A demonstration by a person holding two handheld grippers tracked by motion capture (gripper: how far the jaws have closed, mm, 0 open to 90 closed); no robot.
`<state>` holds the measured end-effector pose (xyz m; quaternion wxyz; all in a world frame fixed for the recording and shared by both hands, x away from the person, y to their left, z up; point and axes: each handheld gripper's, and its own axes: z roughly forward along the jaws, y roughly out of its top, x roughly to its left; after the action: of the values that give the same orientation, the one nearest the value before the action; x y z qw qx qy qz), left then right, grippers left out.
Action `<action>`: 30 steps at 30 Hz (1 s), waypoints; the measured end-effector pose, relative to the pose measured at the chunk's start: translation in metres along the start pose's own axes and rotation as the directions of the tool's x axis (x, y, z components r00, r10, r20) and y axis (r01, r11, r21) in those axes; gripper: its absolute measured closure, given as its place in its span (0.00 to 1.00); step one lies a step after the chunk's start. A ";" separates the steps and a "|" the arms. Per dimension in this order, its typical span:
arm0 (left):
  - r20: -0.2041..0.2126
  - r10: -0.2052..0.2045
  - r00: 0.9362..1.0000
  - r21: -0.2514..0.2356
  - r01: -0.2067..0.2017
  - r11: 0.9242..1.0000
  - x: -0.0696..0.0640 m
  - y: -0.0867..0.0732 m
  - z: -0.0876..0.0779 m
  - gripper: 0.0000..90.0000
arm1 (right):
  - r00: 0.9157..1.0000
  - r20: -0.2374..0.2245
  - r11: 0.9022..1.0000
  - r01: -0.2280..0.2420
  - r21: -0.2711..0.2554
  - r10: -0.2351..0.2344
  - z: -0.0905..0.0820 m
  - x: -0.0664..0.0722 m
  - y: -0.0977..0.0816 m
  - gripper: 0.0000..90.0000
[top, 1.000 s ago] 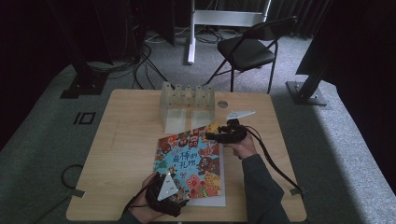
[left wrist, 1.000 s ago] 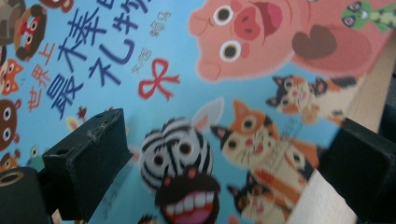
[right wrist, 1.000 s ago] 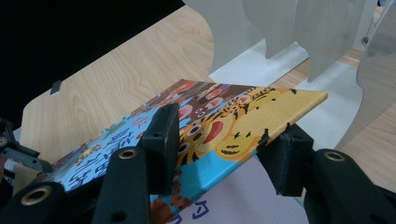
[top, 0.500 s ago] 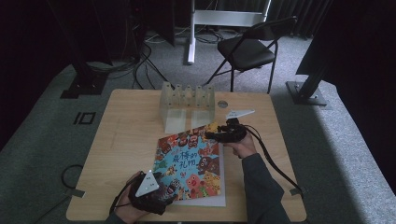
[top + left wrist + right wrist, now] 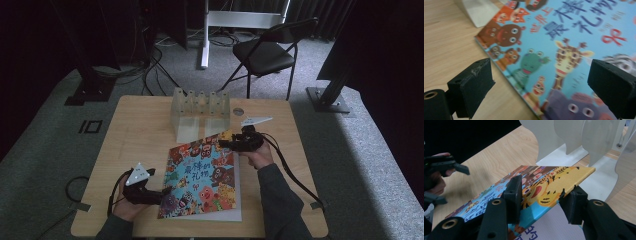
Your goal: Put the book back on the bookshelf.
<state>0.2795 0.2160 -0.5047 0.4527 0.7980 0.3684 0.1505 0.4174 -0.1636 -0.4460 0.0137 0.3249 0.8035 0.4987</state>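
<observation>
Black pads of the right claw [image 5: 544,195] sit on either side of a raised corner of the picture book's front cover [image 5: 554,182]: one pad lies on the printed face, the other under the edge. Its jaws have just been closing, and from the right gripper view I cannot tell whether they already pinch the cover or merely bracket it. That corner, with a tiger's face on yellow, is lifted off the white page [image 5: 549,227] beneath it. Just beyond it stands a clear plastic rack [image 5: 579,142] with scalloped dividers.

At the book's near left corner, the left claw [image 5: 541,85] gapes wide and holds nothing; its two pads straddle the edge of the cover, one over bare wood, the other over the cartoon animals.

From above, the picture book [image 5: 205,175] lies flat near the middle of the pale wooden surface [image 5: 135,130], closer to the person's side, its far right corner in the right claw [image 5: 227,143] and the left claw [image 5: 162,191] at its near left edge. Behind the surface, a dark folding chair [image 5: 265,55] stands on grey carpet.
</observation>
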 end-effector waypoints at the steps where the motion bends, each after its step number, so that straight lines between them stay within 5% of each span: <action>1: -0.005 -0.004 1.000 0.002 0.004 1.000 0.003 0.001 0.002 0.07 | 1.000 0.001 1.000 -0.001 -0.001 0.001 0.000 0.000 0.000 0.62; 13: 0.007 -0.012 1.000 0.017 0.012 1.000 0.011 0.009 0.019 0.08 | 1.000 0.022 1.000 0.018 -0.026 -0.017 -0.005 0.013 0.008 0.66; 23: 0.021 -0.076 0.997 0.015 0.075 0.997 0.025 0.008 0.026 0.08 | 0.999 0.027 0.993 0.036 -0.108 -0.033 -0.024 0.018 0.016 0.74; 30: 0.029 -0.061 0.998 0.005 0.061 0.998 0.028 0.019 0.030 0.08 | 0.998 0.016 0.985 0.058 -0.161 -0.056 -0.038 0.023 0.020 0.78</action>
<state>0.3247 0.2122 -0.5082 0.4608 0.7893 0.3863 0.1244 0.3958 -0.1758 -0.4038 0.0589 0.3023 0.7694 0.5595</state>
